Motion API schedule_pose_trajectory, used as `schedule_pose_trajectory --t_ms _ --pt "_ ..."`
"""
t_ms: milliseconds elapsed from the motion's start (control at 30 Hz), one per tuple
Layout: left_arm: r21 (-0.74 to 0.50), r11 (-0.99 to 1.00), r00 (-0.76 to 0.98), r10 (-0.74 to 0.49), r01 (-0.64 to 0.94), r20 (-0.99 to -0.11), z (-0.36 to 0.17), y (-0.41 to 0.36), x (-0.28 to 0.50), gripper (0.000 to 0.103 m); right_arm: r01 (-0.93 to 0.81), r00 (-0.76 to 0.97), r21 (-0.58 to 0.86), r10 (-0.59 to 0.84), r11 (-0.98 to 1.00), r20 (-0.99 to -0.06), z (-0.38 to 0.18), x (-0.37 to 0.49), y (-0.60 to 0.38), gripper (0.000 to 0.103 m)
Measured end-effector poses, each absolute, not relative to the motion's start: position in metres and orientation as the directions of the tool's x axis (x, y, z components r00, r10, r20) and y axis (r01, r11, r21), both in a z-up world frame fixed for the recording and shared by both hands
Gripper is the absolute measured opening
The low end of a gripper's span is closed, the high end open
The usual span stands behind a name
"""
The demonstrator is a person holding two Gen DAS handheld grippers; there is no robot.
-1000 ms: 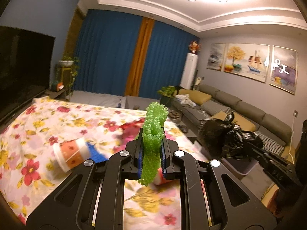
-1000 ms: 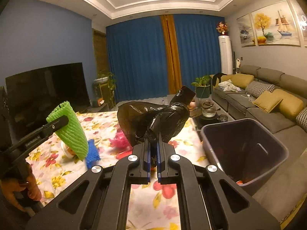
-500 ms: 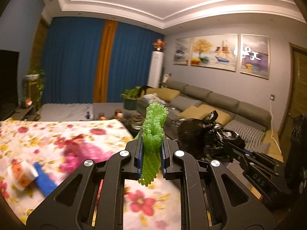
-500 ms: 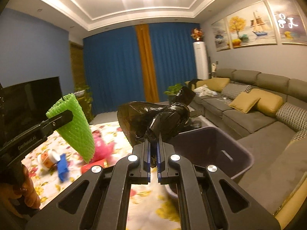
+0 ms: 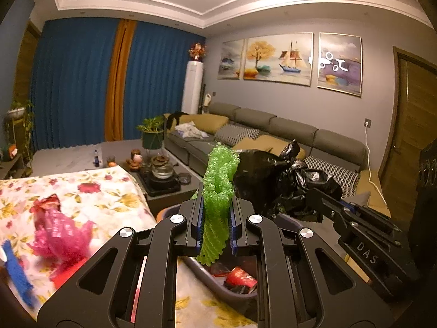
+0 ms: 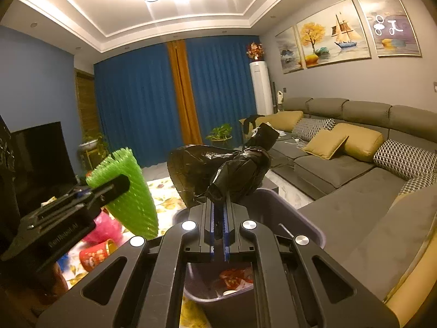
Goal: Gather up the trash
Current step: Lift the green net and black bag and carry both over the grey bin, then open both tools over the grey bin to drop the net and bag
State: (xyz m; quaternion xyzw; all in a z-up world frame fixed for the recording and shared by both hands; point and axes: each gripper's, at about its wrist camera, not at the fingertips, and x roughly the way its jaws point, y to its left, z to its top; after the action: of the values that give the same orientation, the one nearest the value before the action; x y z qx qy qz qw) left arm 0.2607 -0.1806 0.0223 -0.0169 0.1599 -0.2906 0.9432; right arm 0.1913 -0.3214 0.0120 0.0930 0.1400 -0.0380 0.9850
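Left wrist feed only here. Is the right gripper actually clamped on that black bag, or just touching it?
Observer: Clamped. The right wrist view shows the right gripper shut on a fold of the black trash bag.
Operator: What's the red blur on the table, left of my green foam net?
Observer: A red printed cup lying on its side on the floral tablecloth, next to the pink foam net.

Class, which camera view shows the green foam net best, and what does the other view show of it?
The right wrist view: the green foam net appears side-on, its whole cone visible in the left gripper. The left wrist view shows it edge-on, partly hidden between the jaws.
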Motion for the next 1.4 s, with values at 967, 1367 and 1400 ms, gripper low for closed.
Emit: schedule_pose_trajectory --t_ms 967,1367,1400 --pt "-0.146 0.806 0.711 -0.578 0.574 -0.4 -0.017 -0.242 0.316 0.015 0.135 0.945 0.244 -0.05 0.96 -0.324 0.001 0.224 -0.352 0.019" --pt "-0.155 0.852 0.758 -0.517 0.5 -0.398 -0.025 -0.213 0.313 0.08 0.193 0.946 0.231 -0.118 0.954 -0.302 0.003 0.209 -0.349 0.066" --pt "-0.155 0.857 0.765 -0.51 0.491 -0.394 -0.025 -0.209 0.311 0.084 0.195 0.947 0.227 -0.122 0.954 -0.298 0.003 0.206 -0.347 0.07"
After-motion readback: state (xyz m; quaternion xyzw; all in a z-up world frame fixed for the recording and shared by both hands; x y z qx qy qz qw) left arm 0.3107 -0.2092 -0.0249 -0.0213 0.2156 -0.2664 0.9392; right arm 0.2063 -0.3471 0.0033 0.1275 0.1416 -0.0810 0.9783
